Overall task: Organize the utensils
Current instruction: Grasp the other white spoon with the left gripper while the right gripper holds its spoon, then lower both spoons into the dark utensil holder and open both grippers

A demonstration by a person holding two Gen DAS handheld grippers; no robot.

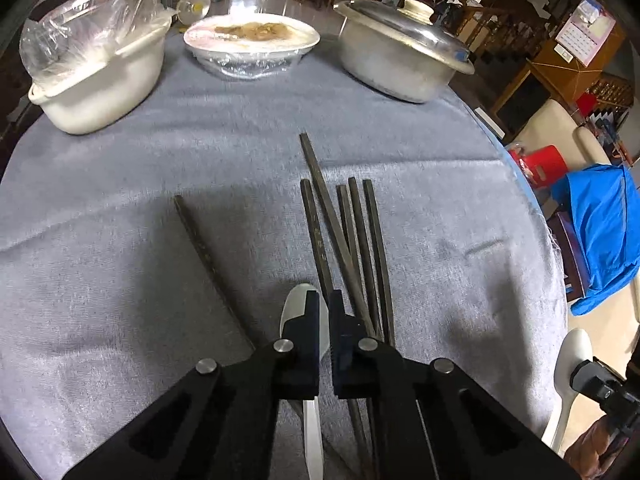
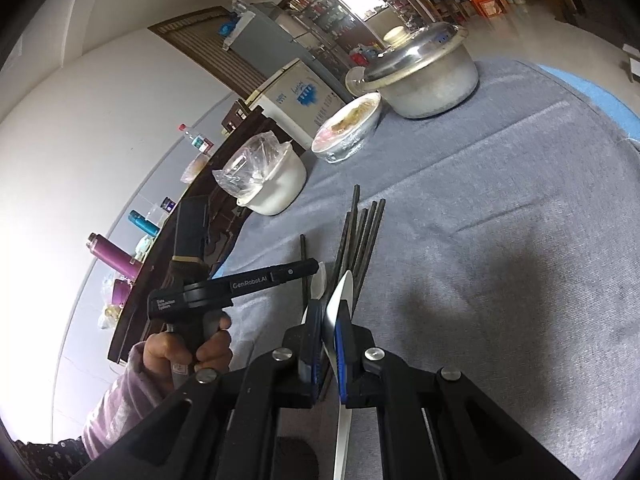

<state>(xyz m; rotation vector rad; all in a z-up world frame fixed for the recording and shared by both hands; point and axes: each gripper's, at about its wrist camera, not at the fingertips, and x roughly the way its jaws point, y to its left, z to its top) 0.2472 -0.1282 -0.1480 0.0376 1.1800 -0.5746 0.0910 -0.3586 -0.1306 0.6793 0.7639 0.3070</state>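
The left gripper (image 1: 324,308) has its fingers closed on a white spoon (image 1: 294,300) that lies on the grey-clothed tabletop (image 1: 120,240), just left of a bundle of dark chopsticks (image 1: 352,240); one stray chopstick (image 1: 200,248) lies apart, further left. The right gripper (image 2: 329,320) is clamped on a second white spoon (image 2: 340,300), holding it edge-up above the bundle. A white pot with a plastic bag (image 1: 96,76), a wrapped dish (image 1: 252,40) and a lidded metal pot (image 1: 400,48) stand well back. The step in hand looks like gathering the spoons together. To do it well, lift the left spoon straight up so that its bowl does not drag the nearest chopstick out of line, keep the right spoon clear of the bundle, and lay both side by side, handles the same way.
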